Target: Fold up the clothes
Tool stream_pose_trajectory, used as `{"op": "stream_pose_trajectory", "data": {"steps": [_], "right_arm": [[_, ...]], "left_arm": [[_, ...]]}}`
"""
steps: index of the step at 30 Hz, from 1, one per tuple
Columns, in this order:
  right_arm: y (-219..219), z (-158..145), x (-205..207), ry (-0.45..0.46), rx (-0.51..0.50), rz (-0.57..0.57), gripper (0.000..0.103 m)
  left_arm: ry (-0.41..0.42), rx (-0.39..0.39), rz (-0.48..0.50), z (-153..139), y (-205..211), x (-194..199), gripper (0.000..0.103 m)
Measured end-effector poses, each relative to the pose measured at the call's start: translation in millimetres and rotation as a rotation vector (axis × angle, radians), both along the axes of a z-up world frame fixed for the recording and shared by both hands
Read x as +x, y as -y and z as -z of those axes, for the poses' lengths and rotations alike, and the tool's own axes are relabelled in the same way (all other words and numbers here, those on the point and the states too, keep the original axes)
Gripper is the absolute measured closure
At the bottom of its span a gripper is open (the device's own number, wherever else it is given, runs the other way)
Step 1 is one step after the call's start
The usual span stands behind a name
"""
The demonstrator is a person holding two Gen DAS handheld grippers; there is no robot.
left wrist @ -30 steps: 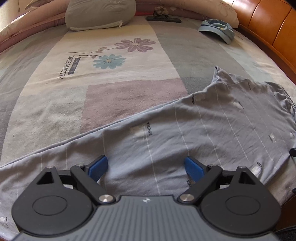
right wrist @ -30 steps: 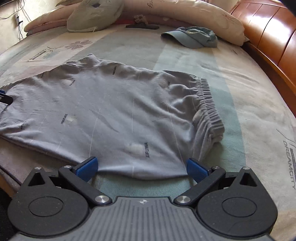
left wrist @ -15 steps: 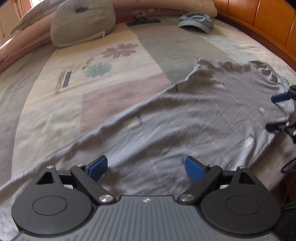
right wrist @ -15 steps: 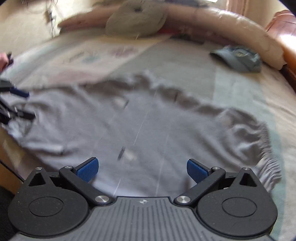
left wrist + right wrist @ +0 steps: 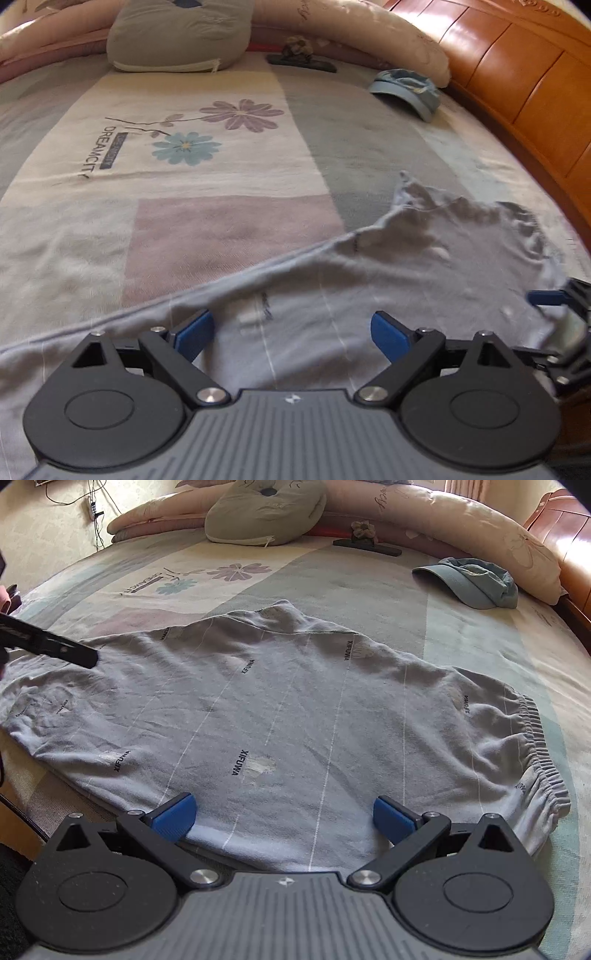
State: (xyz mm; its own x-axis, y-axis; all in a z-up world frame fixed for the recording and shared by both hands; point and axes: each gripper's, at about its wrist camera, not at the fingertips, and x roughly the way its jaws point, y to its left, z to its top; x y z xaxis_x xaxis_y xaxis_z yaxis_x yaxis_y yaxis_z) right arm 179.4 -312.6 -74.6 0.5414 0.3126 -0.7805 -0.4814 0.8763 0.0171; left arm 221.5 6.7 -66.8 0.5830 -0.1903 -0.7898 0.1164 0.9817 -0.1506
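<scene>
Grey-blue pants (image 5: 295, 709) with thin white stripes and small black lettering lie spread flat on the bed. The elastic waistband (image 5: 535, 746) is at the right in the right wrist view. The pants also show in the left wrist view (image 5: 369, 280). My left gripper (image 5: 291, 330) is open and empty, low over a pant leg. My right gripper (image 5: 282, 814) is open and empty, just above the near edge of the pants. The right gripper also shows at the right edge of the left wrist view (image 5: 554, 325).
A blue cap (image 5: 476, 581) lies at the back right of the bed. A grey-green pillow (image 5: 262, 511) and a long pink bolster (image 5: 461, 520) lie along the head. A dark flat object (image 5: 365, 546) lies behind. An orange wooden bed frame (image 5: 517, 81) curves around the right side.
Both grippers swung over the pants during the last second, with blurred views half a second ago, and stayed open. The right gripper now sits nearer the left one. The pants look slightly more rumpled.
</scene>
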Motion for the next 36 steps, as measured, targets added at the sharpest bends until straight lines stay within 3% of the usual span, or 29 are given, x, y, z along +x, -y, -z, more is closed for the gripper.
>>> {"op": "stream_pose_trajectory", "data": {"steps": [5,8,11,14,17,21,25,29,32,36], "right_arm": [[0,1,-1,0.007,0.005,0.004,0.000],[1,2,-1,0.011,0.012,0.005,0.000],[1,2,-1,0.016,0.017,0.005,0.000],[2,3,-2,0.021,0.020,0.007,0.000],[1,3,-4,0.027,0.020,0.016,0.000],[2,4,-6,0.036,0.028,0.022,0.000],[3,4,-7,0.047,0.037,0.025,0.000],[3,5,-10,0.060,0.046,0.037,0.000],[3,5,-10,0.060,0.047,0.041,0.000],[5,5,-9,0.060,0.051,0.036,0.000]], "left_arm": [[0.033,-0.002,-0.016,-22,7,8,0.011],[0.052,-0.091,0.068,-35,24,7,0.010],[0.017,-0.189,0.146,-25,44,17,0.010],[-0.018,-0.139,0.097,-7,52,35,0.012],[-0.017,-0.161,0.055,-18,56,47,0.012],[0.021,-0.215,0.183,-43,80,52,0.011],[-0.016,-0.290,0.312,-34,112,68,0.011],[-0.054,-0.274,0.235,-8,120,93,0.012],[-0.078,-0.296,0.202,-10,119,99,0.013],[-0.022,-0.295,0.287,-33,132,98,0.012]]}}
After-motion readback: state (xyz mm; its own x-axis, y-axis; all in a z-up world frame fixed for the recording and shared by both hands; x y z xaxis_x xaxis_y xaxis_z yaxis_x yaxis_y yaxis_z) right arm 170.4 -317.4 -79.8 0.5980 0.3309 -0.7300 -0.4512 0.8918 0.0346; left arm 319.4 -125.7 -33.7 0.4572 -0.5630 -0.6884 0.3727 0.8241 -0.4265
